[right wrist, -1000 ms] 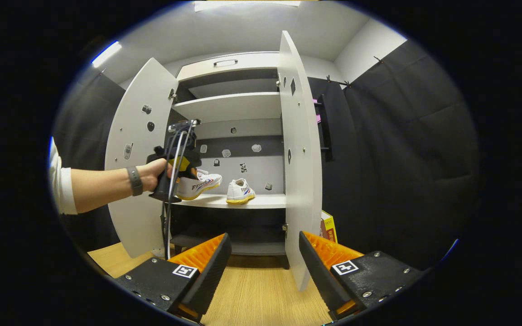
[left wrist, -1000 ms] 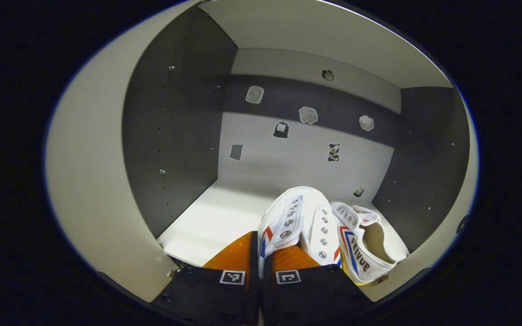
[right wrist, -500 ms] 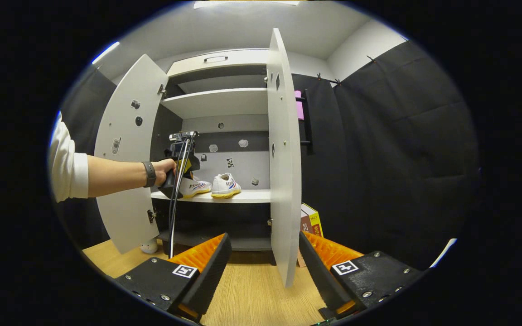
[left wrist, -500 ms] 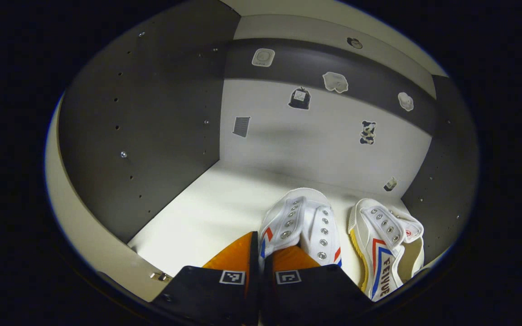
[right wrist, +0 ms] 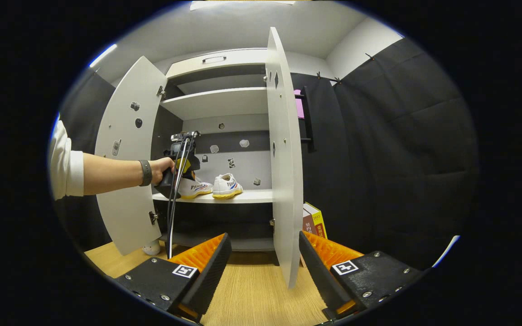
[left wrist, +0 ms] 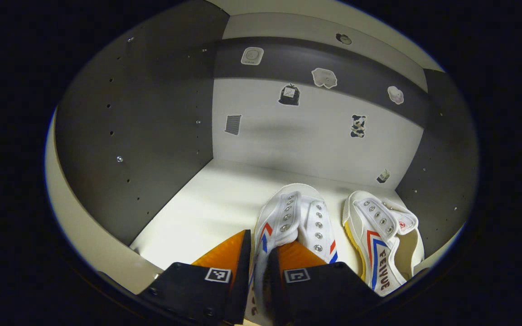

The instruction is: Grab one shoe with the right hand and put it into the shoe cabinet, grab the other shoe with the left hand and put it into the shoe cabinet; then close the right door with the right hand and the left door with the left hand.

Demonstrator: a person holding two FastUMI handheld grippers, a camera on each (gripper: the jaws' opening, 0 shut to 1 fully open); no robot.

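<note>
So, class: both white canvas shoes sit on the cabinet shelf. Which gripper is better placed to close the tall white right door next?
The right gripper: open, empty, facing the tall white right door. The left gripper is at its white canvas shoe.

Both views bow strongly toward their rims. Inside the cabinet the light is dim, with the pale white shelf board brightest. A bright ceiling strip light glows above outside.

"FEIYUE" runs along the right-hand shoe's side.
</note>
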